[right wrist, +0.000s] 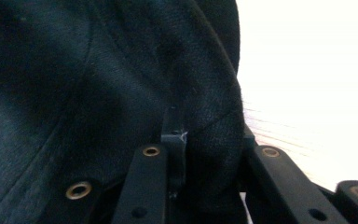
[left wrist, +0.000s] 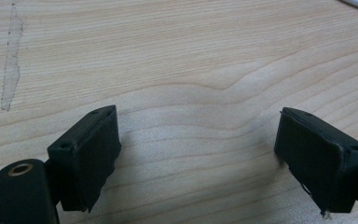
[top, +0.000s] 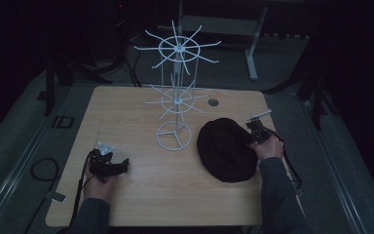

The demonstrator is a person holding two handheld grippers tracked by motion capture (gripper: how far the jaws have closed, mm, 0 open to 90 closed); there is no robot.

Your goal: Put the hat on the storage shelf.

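A black hat (top: pixel 226 148) lies on the wooden table (top: pixel 126 112), to the right of a white wire rack (top: pixel 175 97). My right gripper (top: pixel 252 139) is at the hat's right edge. In the right gripper view, a fold of the hat (right wrist: pixel 98 70) sits pinched between the two jaws of the right gripper (right wrist: pixel 209 140). My left gripper (top: pixel 122 165) rests low over the table near the front left. Its jaws stand wide apart in the left gripper view (left wrist: pixel 196 126), with only bare wood between them.
The rack has spoked arms at two levels and a ring base (top: pixel 174 135) in the middle of the table. A small round hole (top: pixel 213 102) sits in the tabletop behind the hat. Dark floor, cables and a table frame surround the table.
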